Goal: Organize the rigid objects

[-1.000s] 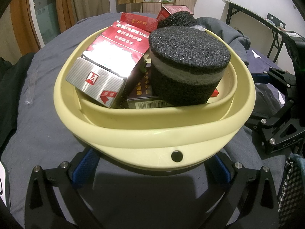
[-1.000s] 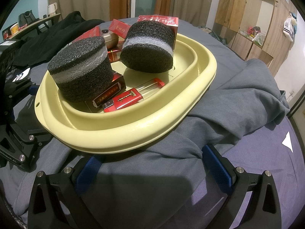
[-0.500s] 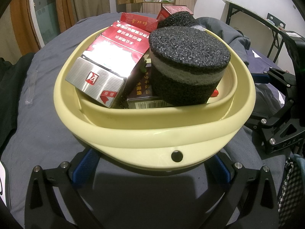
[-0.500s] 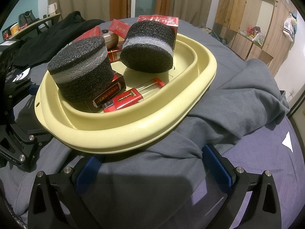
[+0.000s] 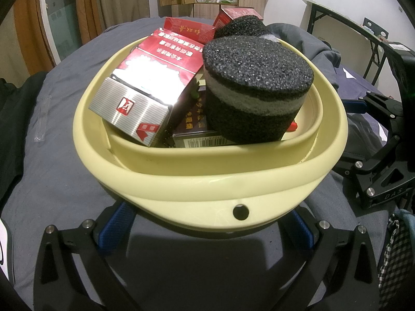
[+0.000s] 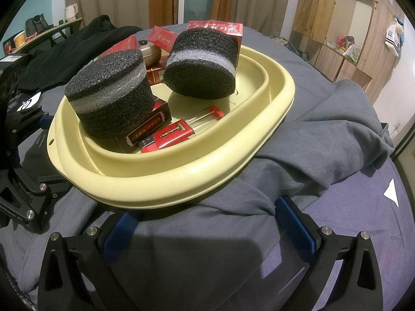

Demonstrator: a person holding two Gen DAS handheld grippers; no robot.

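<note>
Yellow basin (image 5: 207, 178) is sitting on the bed, holding foam blocks (image 5: 256, 88) and red boxes (image 5: 145, 88), at twelve o'clock from my left hand-held gripper (image 5: 207, 223); both my hand-held grippers are gaping wide, the right (image 6: 207, 228) holding nothing.

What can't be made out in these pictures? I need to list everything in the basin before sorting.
- Left wrist view: the dark box lies mostly hidden under the near foam cylinder and the red and silver carton.
- Right wrist view: the brown lidded pot is partly hidden behind that cylinder.
- Both views: box lettering is too small to read.
- Basin underside: hidden by its rim.

Basin (image 5: 207, 178) crammed (foam cylinders (image 5: 256, 88) topmost)
</note>
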